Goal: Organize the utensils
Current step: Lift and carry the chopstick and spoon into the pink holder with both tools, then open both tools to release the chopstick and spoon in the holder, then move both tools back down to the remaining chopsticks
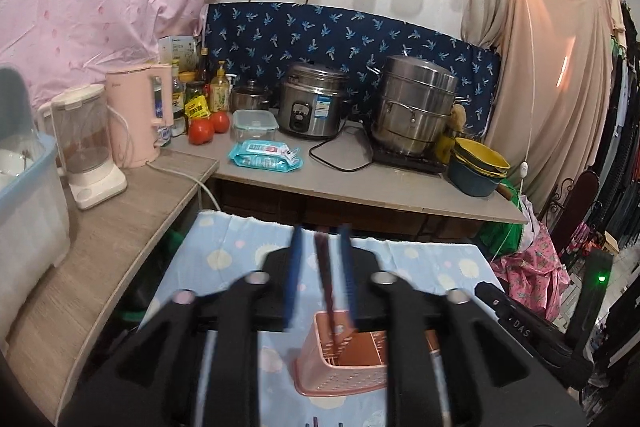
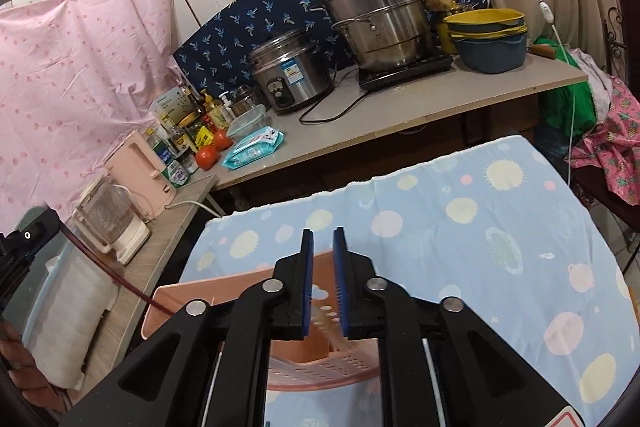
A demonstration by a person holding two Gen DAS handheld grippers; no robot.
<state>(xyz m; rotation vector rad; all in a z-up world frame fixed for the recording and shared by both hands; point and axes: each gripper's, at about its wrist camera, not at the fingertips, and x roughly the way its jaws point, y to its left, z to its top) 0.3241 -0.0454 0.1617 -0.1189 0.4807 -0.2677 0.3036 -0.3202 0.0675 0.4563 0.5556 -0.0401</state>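
Observation:
A pink perforated utensil basket [image 1: 344, 359] stands on the table with the blue patterned cloth [image 1: 224, 251]. My left gripper [image 1: 322, 233] holds dark red-brown chopsticks [image 1: 326, 283] between its blue pads, their lower ends reaching down into the basket. In the right wrist view the basket [image 2: 320, 367] lies under my right gripper [image 2: 323, 235], whose jaws stand slightly apart with nothing between them. The left gripper body [image 2: 24, 243] and the chopsticks [image 2: 108, 267] show at the left edge, slanting down toward the basket.
A counter behind holds a rice cooker [image 1: 312, 103], steamer pot [image 1: 416, 107], stacked yellow and blue bowls [image 1: 478, 163], wet wipes [image 1: 264, 155], tomatoes [image 1: 202, 131] and bottles. A pink kettle [image 1: 138, 115], blender [image 1: 88, 147] and blue bin [image 1: 28, 187] stand on the left shelf.

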